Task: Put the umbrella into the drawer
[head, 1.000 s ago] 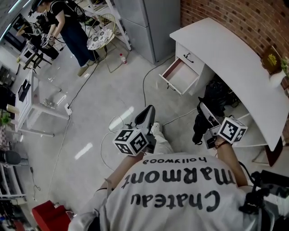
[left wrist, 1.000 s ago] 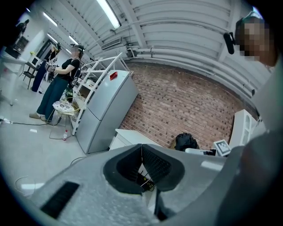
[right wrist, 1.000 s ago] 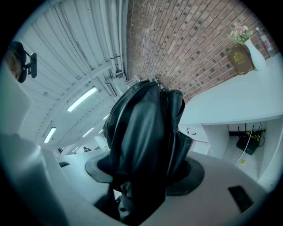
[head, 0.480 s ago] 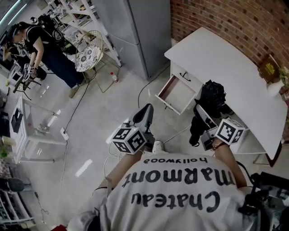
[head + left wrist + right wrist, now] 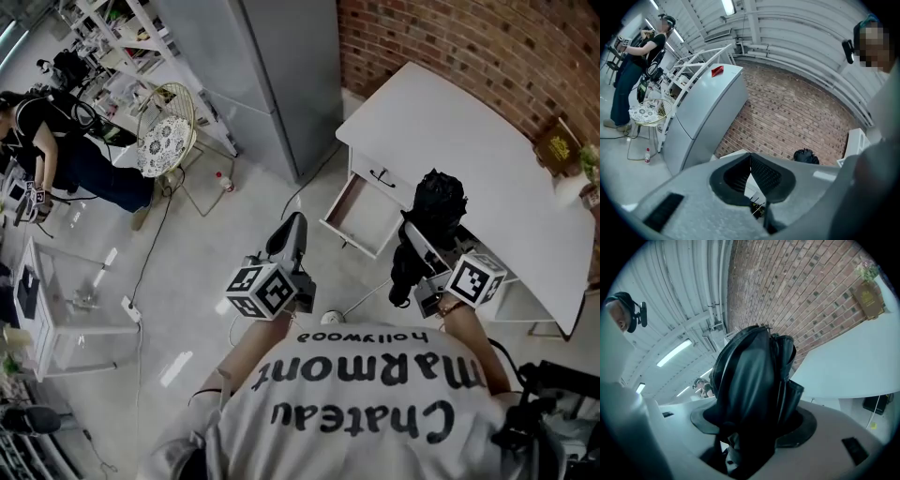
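Umbrella carried closer to the open drawer, not yet over it.

Head view: against a second ago the person has stepped nearer the white desk (image 5: 469, 131), so its pulled-out drawer (image 5: 360, 202) now lies just ahead of the left gripper (image 5: 290, 231); the right gripper (image 5: 412, 262) holds the black folded umbrella (image 5: 437, 201) up beside the desk edge, right of the drawer, so by my judgement a leftward reach and lowering remain. A floor cable (image 5: 307, 178), a grey cabinet (image 5: 272, 66) and a wire chair (image 5: 167, 141) stand clear of that path. Left gripper view: the left gripper's (image 5: 750, 157) pads meet at their tips, holding nothing. Right gripper view: the right gripper (image 5: 752, 437) is clamped round the umbrella's (image 5: 747, 380) lower end.
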